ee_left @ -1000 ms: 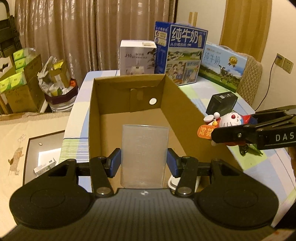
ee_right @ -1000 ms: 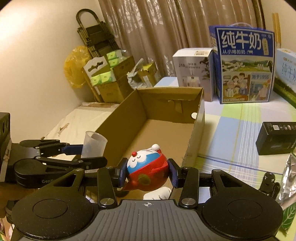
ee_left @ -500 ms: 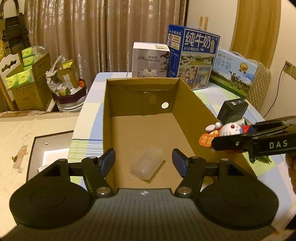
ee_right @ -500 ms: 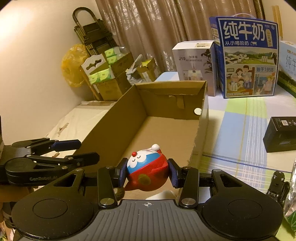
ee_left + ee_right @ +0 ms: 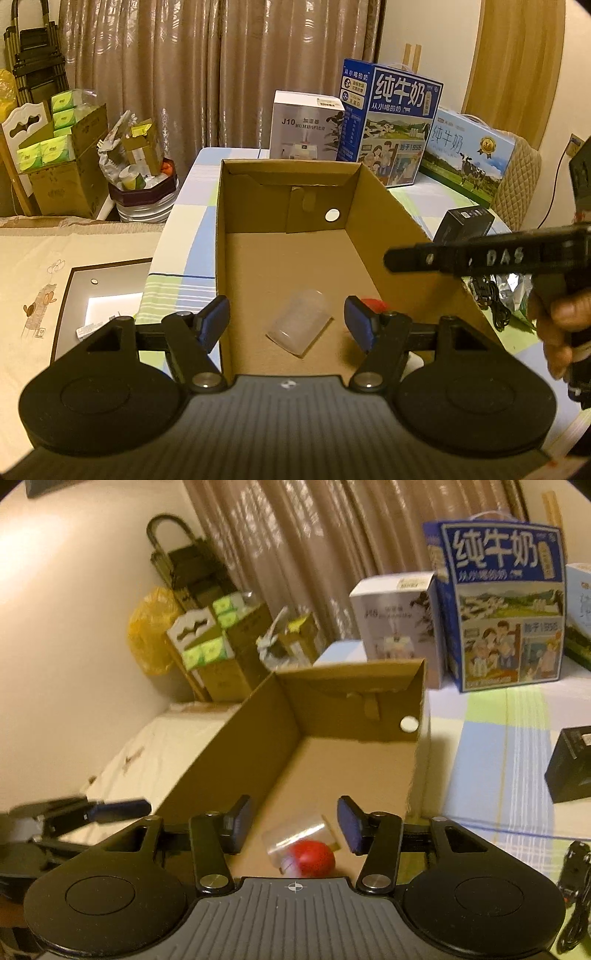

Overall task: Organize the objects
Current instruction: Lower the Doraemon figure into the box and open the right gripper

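The right gripper (image 5: 293, 823) has let go of the round red-and-white toy figure (image 5: 310, 858), which now lies inside the open brown cardboard box (image 5: 380, 206) beside the toppled translucent plastic cup (image 5: 299, 328). The left gripper (image 5: 286, 323) also stands spread and empty. The box sits on a pastel checked tablecloth (image 5: 491, 746) before beige curtains (image 5: 184, 74)

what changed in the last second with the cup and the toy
Both were let go. The left tongs opened and the clear cup now lies on its side on the cardboard box floor. The right tongs opened too, dropping the red toy beside the cup. The box, milk carton and black box stayed put.
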### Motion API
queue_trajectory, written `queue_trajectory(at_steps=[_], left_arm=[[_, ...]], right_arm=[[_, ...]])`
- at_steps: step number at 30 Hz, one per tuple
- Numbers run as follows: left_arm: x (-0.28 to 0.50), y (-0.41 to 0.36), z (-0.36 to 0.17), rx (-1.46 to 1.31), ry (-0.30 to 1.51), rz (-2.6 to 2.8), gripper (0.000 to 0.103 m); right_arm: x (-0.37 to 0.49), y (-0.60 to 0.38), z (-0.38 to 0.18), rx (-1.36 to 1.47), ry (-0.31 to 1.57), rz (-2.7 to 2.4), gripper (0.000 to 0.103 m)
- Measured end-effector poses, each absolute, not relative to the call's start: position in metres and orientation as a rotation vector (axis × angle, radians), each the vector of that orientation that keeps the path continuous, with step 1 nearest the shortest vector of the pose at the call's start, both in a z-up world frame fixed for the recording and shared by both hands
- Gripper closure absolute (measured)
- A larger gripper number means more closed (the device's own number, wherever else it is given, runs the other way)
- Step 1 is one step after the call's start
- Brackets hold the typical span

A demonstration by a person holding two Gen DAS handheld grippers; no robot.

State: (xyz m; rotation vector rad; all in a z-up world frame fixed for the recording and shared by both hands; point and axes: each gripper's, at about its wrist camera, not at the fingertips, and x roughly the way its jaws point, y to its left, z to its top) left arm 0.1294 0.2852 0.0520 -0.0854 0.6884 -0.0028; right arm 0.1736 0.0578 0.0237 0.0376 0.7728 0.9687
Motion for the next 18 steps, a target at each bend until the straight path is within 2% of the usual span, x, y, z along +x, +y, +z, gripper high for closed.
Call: queue_trajectory(at_steps=[8, 18], left_arm=[[0.119, 0.274, 0.060, -0.093, 0.671, -0.017, 0.039], [0.104, 0.220, 0.092, -0.088, 0.610, -0.077, 0.029]], right_arm=[[0.161, 0.007, 0.050, 0.060, 0.696, 0.933, 0.050], [0.137, -0.111, 0.080, 0.043, 0.592, 0.749, 0.048]])
